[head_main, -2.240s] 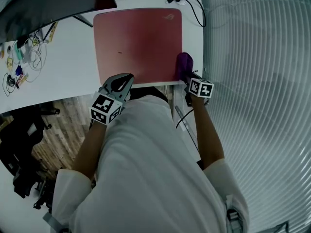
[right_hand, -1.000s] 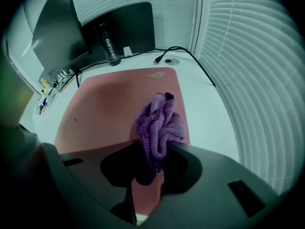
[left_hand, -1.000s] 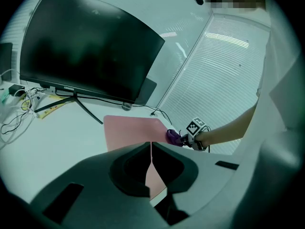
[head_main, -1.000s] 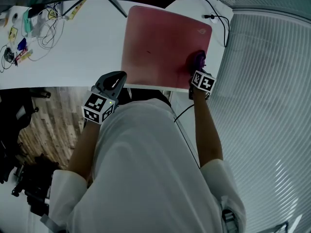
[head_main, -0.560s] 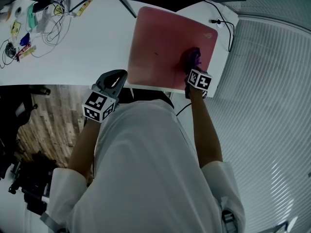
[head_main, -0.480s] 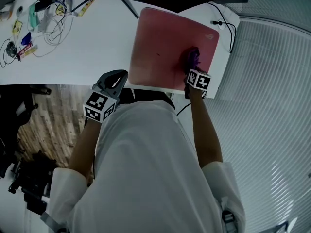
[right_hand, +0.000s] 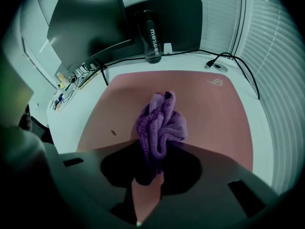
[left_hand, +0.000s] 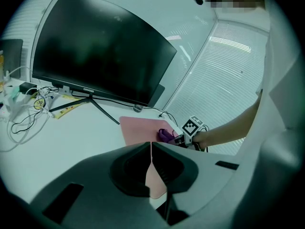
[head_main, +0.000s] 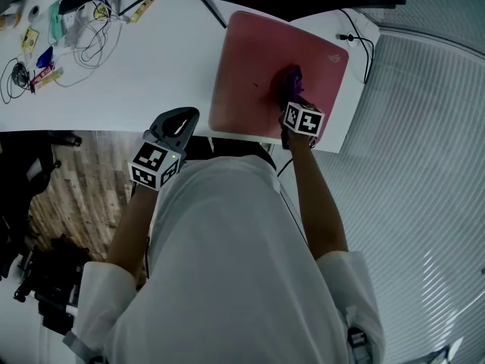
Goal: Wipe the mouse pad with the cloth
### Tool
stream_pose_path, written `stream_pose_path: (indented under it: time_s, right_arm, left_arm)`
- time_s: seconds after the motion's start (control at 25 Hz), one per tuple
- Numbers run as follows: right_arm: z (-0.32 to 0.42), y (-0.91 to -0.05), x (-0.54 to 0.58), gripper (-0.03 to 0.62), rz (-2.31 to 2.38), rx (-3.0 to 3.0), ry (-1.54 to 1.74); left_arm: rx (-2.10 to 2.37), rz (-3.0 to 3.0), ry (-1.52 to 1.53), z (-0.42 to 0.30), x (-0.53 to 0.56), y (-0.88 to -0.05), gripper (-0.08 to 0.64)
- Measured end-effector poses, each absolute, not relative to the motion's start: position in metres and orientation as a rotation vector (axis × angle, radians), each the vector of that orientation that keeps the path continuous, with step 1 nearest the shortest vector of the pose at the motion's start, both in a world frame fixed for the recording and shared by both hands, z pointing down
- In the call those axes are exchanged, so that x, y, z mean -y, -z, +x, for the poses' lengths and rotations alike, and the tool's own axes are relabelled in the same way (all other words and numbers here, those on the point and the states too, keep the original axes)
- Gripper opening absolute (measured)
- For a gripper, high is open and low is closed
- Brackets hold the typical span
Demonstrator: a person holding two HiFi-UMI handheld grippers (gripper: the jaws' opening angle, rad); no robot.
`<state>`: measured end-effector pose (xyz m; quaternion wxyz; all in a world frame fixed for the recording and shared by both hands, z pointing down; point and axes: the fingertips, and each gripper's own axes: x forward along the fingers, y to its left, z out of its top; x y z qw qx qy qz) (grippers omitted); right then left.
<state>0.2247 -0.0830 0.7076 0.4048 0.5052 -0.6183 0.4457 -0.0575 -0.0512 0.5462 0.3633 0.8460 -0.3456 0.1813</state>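
Note:
A pink mouse pad (head_main: pixel 250 59) lies on the white desk (head_main: pixel 144 67), its near edge at the desk front. A bunched purple cloth (head_main: pixel 289 82) rests on the pad's middle right, and my right gripper (head_main: pixel 292 103) is shut on it. In the right gripper view the cloth (right_hand: pixel 159 123) hangs from between the jaws over the pad (right_hand: pixel 200 113). A small dark speck (right_hand: pixel 113 132) marks the pad at the left. My left gripper (head_main: pixel 180 126) hovers at the desk's front edge, left of the pad, shut and holding nothing; its own view shows the pad (left_hand: pixel 138 128) and cloth (left_hand: pixel 165 135) ahead.
A dark monitor (left_hand: pixel 100 51) on a stand sits at the back of the desk. A black bottle (right_hand: pixel 150 35) stands behind the pad. A black cable (head_main: pixel 364 36) runs at the desk's right corner. Loose cables and small items (head_main: pixel 45 29) clutter the far left. Window blinds (head_main: pixel 424 165) lie to the right.
My right gripper has dragged the purple cloth from the pad's near right corner up and leftward toward its middle. The left gripper stays at the desk edge.

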Motion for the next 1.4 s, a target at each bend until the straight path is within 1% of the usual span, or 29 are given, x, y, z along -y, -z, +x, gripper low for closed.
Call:
stream_pose_path:
  time_s: [1.16, 1.4]
  right_arm:
    - [0.028, -0.708, 0.087, 0.112, 0.942, 1.803, -1.201]
    - [0.000, -0.697, 0.090, 0.112, 0.908, 1.849, -1.211]
  left_arm:
    - [0.983, 2.143, -0.387, -0.123, 0.058, -0.553, 0.023]
    - [0.962, 2.154, -0.369, -0.127, 0.054, -0.557, 0.023]
